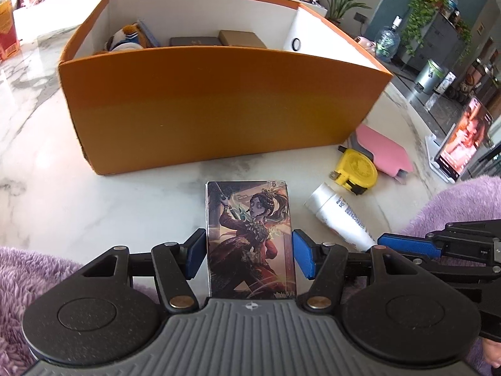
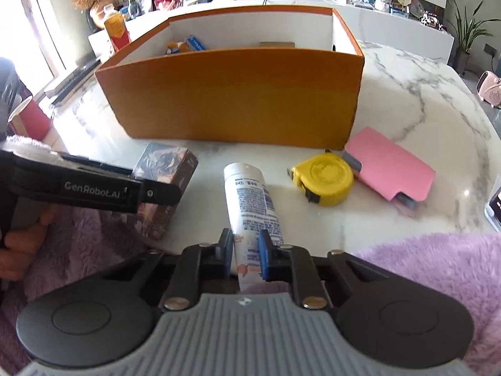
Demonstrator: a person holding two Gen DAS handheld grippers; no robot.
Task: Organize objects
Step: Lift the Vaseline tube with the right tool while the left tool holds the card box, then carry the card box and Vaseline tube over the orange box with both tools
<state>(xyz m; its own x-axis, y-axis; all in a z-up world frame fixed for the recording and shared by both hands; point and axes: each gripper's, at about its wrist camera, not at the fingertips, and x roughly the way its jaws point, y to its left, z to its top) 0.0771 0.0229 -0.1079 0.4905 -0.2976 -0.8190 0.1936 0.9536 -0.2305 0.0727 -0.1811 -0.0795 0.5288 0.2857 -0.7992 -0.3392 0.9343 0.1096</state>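
My left gripper [image 1: 247, 257] is shut on a card box [image 1: 250, 238] printed with a warrior figure; its blue pads press both long sides, and the box rests on the marble table. It also shows in the right wrist view [image 2: 166, 185]. My right gripper [image 2: 245, 257] is shut on the lower end of a white tube [image 2: 250, 203] that lies on the table; the tube also shows in the left wrist view [image 1: 341, 216]. The orange storage box [image 1: 219, 106] stands just ahead of both, open at the top, and shows in the right wrist view [image 2: 238, 94] too.
A yellow tape measure [image 2: 322, 181] and a pink wallet [image 2: 391, 172] lie right of the tube by the box corner. Inside the box are a plush toy [image 1: 128, 37], a dark case [image 1: 194, 41] and a brown case [image 1: 241, 38]. Purple fleece sleeves flank both grippers.
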